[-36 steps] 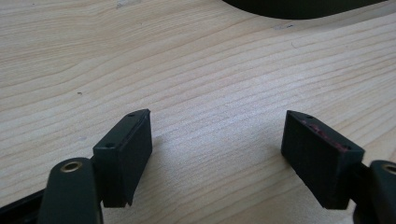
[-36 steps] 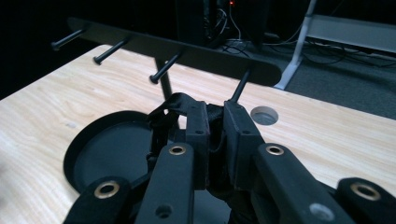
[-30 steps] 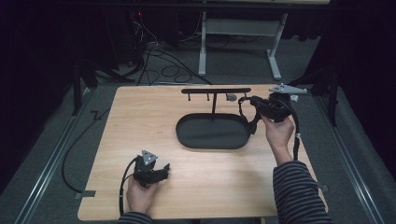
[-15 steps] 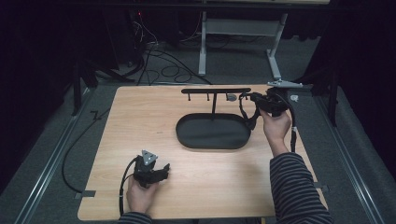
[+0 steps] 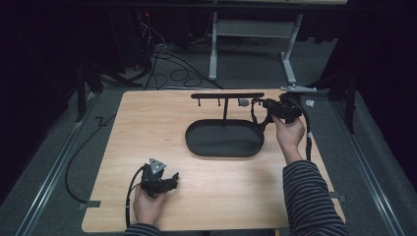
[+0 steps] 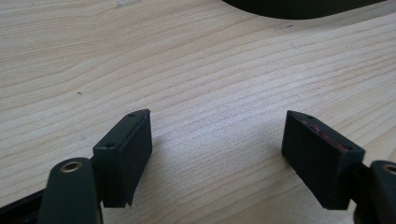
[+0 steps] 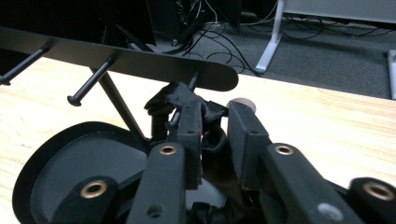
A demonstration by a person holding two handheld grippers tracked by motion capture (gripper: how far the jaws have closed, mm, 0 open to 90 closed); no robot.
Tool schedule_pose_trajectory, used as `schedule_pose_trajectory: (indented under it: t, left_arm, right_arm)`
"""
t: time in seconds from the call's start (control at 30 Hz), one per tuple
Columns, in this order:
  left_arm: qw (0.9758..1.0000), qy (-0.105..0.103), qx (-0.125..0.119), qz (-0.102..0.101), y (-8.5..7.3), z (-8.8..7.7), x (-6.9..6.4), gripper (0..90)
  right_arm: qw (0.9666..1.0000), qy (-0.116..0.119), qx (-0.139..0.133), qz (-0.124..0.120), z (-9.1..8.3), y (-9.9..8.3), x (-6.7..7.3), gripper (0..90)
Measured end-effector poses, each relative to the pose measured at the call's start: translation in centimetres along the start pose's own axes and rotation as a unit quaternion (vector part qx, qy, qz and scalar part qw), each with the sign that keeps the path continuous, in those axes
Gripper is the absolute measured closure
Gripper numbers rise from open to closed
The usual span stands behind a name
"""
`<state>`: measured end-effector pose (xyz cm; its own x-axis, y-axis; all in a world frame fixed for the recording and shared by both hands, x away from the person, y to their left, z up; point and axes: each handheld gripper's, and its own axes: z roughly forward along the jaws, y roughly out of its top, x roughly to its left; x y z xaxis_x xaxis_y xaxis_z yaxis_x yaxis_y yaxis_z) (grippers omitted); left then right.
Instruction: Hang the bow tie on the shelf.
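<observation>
A black rack (image 5: 227, 95) with a peg bar stands on an oval black tray (image 5: 223, 140) at the table's middle. A black strap (image 5: 259, 118) hangs in a loop at the bar's right end. In the right gripper view the strap (image 7: 173, 95) is hooked over the last peg. My right gripper (image 5: 261, 104) (image 7: 212, 112) is at that peg. Its jaws have just been opening, and a bit of strap lies in the narrow gap between them. My left gripper (image 5: 171, 179) (image 6: 217, 128) rests on the wood near the front left, open and empty.
A small grey round thing (image 5: 243, 103) sits by the bar's right end, just behind my right gripper. The wooden table (image 5: 147, 128) has dark floor, cables and a white desk frame (image 5: 255, 29) beyond its far edge.
The right gripper has shifted slightly toward the rack's right end with the strap. The left hand and its gripper have stayed in place.
</observation>
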<state>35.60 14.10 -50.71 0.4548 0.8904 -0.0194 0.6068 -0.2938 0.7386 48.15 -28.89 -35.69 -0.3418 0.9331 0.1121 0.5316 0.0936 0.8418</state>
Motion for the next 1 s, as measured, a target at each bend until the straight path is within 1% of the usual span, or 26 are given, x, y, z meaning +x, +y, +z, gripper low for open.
schedule_pose_trajectory:
  t: [0.1, 0.4, 0.57, 0.63, 0.77, 1.0]
  left_arm:
    - [1.0, 0.0, 0.0, 0.0, 0.0, 0.0, 0.0, 24.9]
    - [1.0, 0.0, 0.0, 0.0, 0.0, 0.0, 0.0, 24.8]
    - [1.0, 0.0, 0.0, 0.0, 0.0, 0.0, 0.0, 24.9]
    - [1.0, 0.0, -0.001, 0.0, 0.0, 0.0, 0.0, 24.8]
    - [1.0, 0.0, 0.0, 0.001, 0.0, 0.0, 0.0, 24.7]
    - [1.0, 0.0, -0.001, 0.001, 0.0, 0.0, 0.0, 24.7]
  right_arm:
    - [1.0, 0.001, 0.002, -0.006, 0.1, 0.0, 0.1, 75.7]
    - [0.9999, 0.003, -0.003, -0.01, -0.4, 0.1, 0.4, 74.0]
    - [0.9999, 0.003, -0.009, -0.013, -0.9, 0.1, 0.2, 72.6]
    - [0.9998, 0.009, -0.013, -0.008, -1.3, -0.1, 0.1, 70.8]
    - [0.9997, 0.013, -0.017, -0.006, -1.9, -0.2, -0.1, 69.3]
    - [0.9997, 0.013, -0.021, -0.005, -2.7, -0.5, -0.5, 67.2]
